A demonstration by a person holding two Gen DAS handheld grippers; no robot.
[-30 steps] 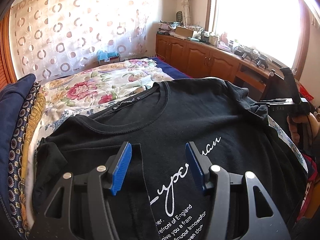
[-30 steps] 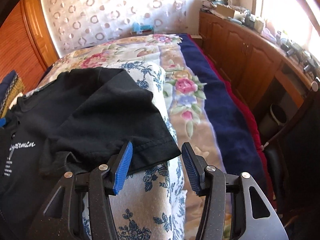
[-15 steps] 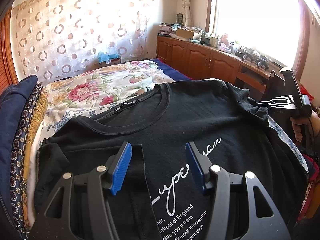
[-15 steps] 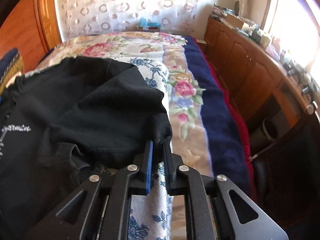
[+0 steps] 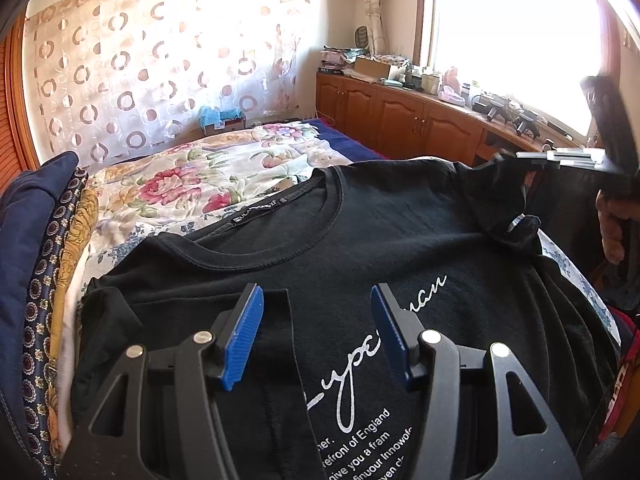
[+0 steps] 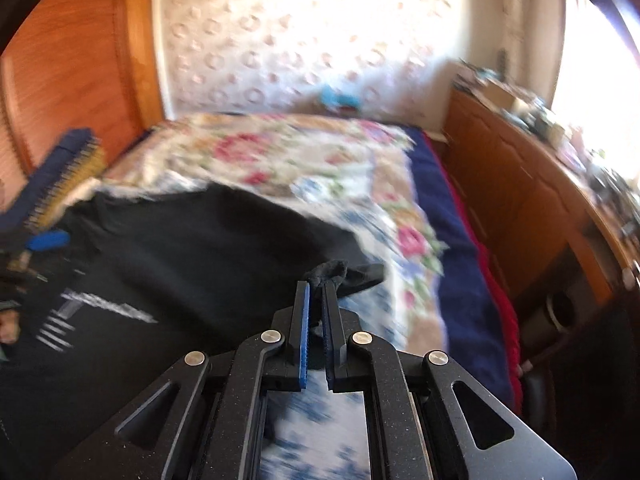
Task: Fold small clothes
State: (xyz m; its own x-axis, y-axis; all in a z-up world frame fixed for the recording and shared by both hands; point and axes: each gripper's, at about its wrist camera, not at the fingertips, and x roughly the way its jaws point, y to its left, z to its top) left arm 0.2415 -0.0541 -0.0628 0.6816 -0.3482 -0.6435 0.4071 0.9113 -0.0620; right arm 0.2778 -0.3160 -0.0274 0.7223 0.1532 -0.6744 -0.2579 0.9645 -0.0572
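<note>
Right tool [image 6: 316, 300] pinches the sleeve [image 6: 340, 274] of the black T-shirt [image 5: 380, 240] spread on the bed [image 5: 200, 168]; left tool [image 5: 316, 320] hovers spread. Next, I'd fold that sleeve inward.

The right wrist view is motion-blurred; the black T-shirt [image 5: 384, 232]'s print runs off the frame.

Under my left tongs [image 5: 316, 336]: black cotton T-shirt [image 5: 380, 240], spread on floral-quilted bed [image 5: 192, 176].
In my right tongs [image 6: 315, 292]: its sleeve edge.
Bed's right: long wooden counter [image 5: 420, 120].
</note>
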